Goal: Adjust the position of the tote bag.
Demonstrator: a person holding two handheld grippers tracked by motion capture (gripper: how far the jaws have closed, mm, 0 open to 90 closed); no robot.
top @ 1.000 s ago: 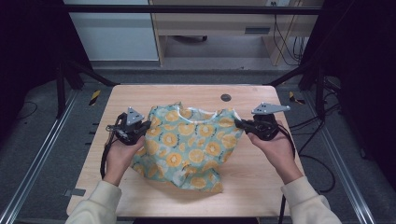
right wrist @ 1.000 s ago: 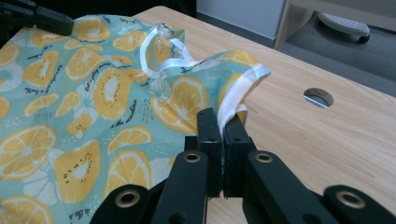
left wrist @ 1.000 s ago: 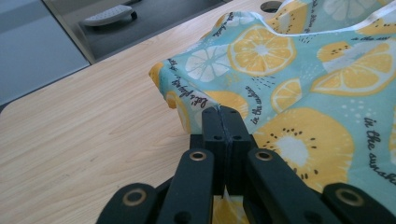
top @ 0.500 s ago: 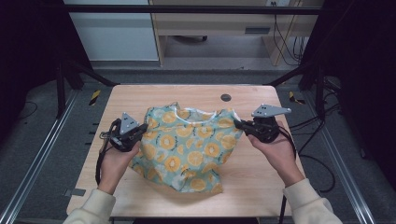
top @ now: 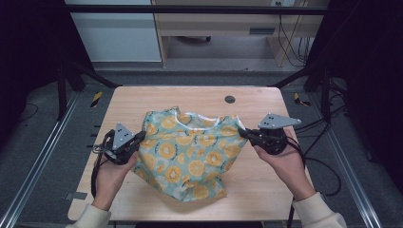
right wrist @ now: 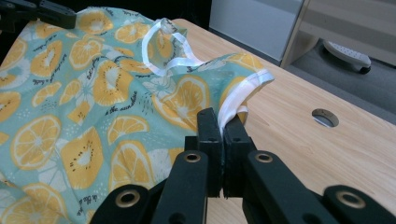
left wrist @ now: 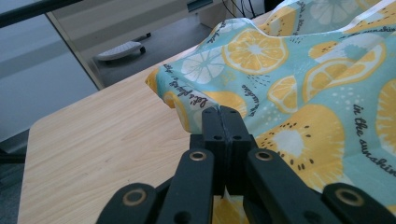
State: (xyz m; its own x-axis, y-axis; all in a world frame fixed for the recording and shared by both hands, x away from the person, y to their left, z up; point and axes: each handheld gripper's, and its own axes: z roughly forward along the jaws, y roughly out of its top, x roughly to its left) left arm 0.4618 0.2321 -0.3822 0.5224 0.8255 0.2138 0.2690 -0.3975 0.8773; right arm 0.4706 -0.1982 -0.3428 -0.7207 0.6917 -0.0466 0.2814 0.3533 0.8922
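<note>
Now left tool (top: 139, 138) sits lower.

Two black hand-held tools: left gripper (top: 141, 137) and right gripper (top: 243, 133), each topped by a grey three-cornered plate with small dark holes. Black cables trailing from both. Flat black jaws on linked black bars, joined by brass-ringed rivets and small screws. Cream, ribbed sleeve cuffs at both wrists

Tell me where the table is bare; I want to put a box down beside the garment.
Bare wood lies along the table's far edge, around the round hole, and at the near right corner. The middle is crowded: garment, left gripper, right gripper.
</note>
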